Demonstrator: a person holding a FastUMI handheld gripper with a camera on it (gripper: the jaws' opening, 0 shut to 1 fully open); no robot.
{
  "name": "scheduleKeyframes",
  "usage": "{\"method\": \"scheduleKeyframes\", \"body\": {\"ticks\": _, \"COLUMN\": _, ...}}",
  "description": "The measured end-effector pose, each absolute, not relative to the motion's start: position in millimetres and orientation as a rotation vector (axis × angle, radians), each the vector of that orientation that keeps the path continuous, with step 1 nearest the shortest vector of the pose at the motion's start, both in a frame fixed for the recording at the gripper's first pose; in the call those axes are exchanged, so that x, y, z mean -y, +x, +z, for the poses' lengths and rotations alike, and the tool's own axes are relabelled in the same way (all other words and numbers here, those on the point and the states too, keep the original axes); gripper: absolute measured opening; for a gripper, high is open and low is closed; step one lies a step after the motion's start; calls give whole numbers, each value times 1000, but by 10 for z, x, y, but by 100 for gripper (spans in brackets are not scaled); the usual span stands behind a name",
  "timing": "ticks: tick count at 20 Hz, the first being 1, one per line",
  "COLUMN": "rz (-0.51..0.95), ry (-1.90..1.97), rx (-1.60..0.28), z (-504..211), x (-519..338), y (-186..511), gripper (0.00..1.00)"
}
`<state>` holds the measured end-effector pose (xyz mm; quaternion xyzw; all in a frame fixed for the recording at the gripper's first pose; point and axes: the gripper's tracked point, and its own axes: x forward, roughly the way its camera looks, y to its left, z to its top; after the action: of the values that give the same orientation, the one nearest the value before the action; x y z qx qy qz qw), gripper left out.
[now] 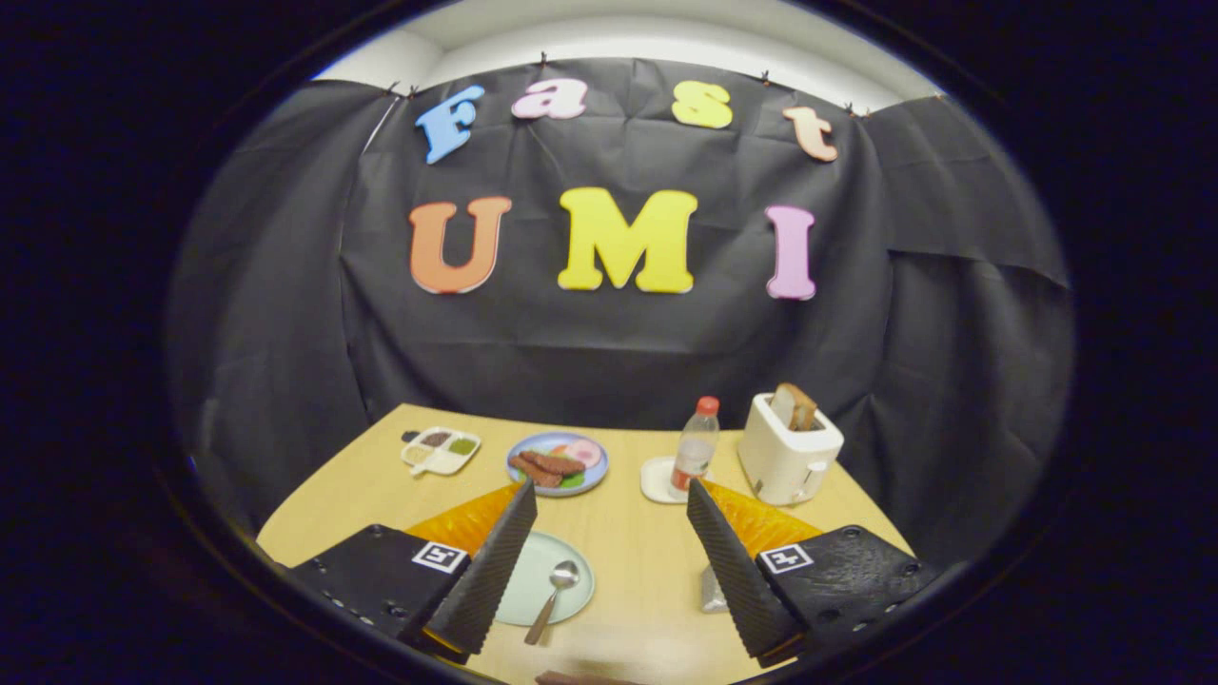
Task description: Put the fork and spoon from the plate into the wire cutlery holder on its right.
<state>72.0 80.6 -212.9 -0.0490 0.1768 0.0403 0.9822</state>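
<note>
My gripper [611, 490] hangs open above the wooden table [638, 561], its fingers spread wide with nothing between them. A pale green plate [571, 571] lies low on the table, just inside the left finger [495, 561], which hides the plate's left part. A metal spoon [554, 592] rests on the plate, bowl away from me and handle reaching over the near rim. A small silvery thing [712, 590], mostly covered, peeks out beside the right finger [733, 561]; it may be the wire holder, I cannot tell.
Beyond the fingers stand a white sectioned dish [440, 449], a blue plate of food [557, 463], a red-capped bottle [696, 447] on a white coaster [655, 480], and a white toaster [788, 455] holding bread [795, 407].
</note>
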Motion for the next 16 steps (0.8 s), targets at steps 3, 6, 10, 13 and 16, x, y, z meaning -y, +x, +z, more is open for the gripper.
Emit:
{"method": "scheduleKeyframes", "body": {"ticks": 3, "rz": 97, "ry": -127, "rx": -516, "z": -2843, "x": -871, "y": 757, "gripper": 95}}
{"method": "scheduleKeyframes", "body": {"ticks": 6, "rz": 98, "ry": -133, "rx": -642, "z": -3393, "x": -938, "y": 738, "gripper": 95}}
{"method": "scheduleKeyframes", "body": {"ticks": 10, "rz": 110, "ry": -132, "rx": -747, "z": -3829, "x": -1062, "y": 676, "gripper": 95}}
{"method": "scheduleKeyframes", "body": {"ticks": 13, "rz": 125, "ry": -124, "rx": -789, "z": -4012, "x": -1169, "y": 696, "gripper": 91}}
{"method": "scheduleKeyframes", "body": {"ticks": 16, "rz": 113, "ry": -121, "rx": -835, "z": -4205, "x": -1225, "y": 759, "gripper": 83}}
